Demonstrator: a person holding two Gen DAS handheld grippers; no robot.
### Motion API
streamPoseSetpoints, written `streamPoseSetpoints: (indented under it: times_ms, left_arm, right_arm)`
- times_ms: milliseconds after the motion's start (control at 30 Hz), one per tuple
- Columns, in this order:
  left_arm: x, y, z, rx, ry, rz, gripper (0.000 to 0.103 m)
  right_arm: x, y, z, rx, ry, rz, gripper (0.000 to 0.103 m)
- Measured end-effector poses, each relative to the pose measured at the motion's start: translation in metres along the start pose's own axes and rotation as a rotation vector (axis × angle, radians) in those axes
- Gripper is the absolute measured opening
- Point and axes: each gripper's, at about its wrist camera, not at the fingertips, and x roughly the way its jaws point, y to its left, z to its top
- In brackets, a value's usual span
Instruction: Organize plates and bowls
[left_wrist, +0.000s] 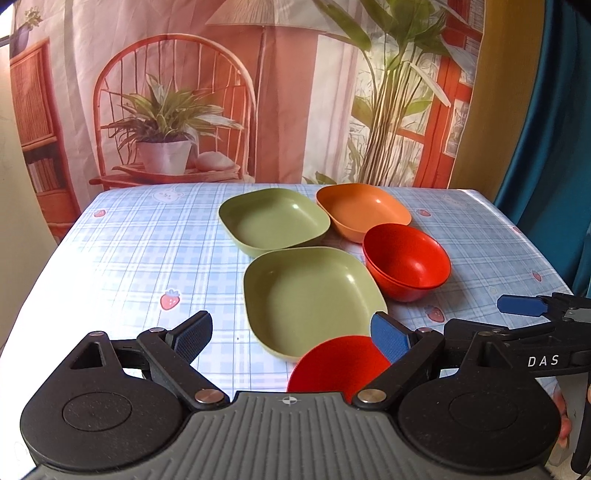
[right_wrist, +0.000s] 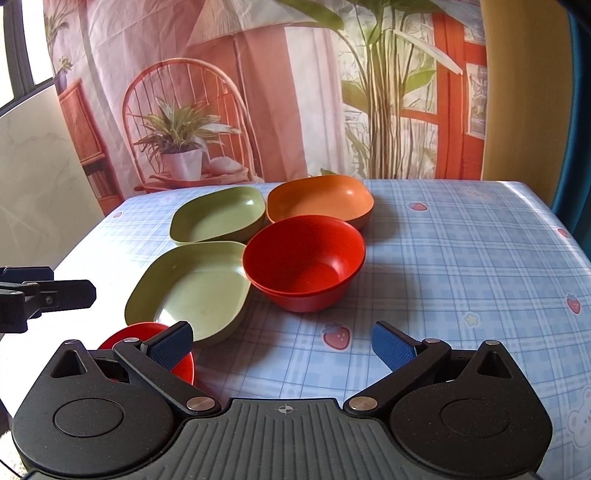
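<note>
We see both tongs spread wide and gripping nothing. The left gripper (left_wrist: 291, 338) has a small red bowl (left_wrist: 338, 363) just beneath its right finger. Beyond it lie the near green plate (left_wrist: 310, 299), the far green plate (left_wrist: 273, 219) and an orange bowl (left_wrist: 364, 210). Ahead of the right gripper (right_wrist: 284, 345) sit stacked red bowls (right_wrist: 304, 262) on the checked tablecloth (right_wrist: 461, 258).

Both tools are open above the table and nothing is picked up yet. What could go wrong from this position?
1. The near red bowl sits by the table's front edge, partly under the left tool; a nudge might push it off.
2. The red bowls seem nested; lifting one may drag the other.
3. The near green plate touches them, so moving either could shift both.
</note>
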Motion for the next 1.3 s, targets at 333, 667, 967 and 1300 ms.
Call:
streamPoseSetpoints:
  times_ms: [333,667,967,1300]
  left_arm:
    - [0.005,0.011,-0.024,-0.068,0.069,0.000,0.090]
    - [0.023,0.012,-0.049,-0.130,0.155,-0.004,0.055]
    - [0.032,0.016,-0.054,-0.165,0.185,-0.045,0.032]
    - [0.034,0.012,-0.054,-0.162,0.186,-0.070,0.028]
  right_arm:
    - [0.013,0.007,-0.011,0.003,0.084,0.055,0.095]
    - [0.027,0.019,-0.021,-0.001,0.157,0.122,0.069]
    - [0.034,0.024,-0.024,-0.022,0.192,0.149,0.051]
    - [0.035,0.023,-0.024,-0.014,0.190,0.181,0.036]
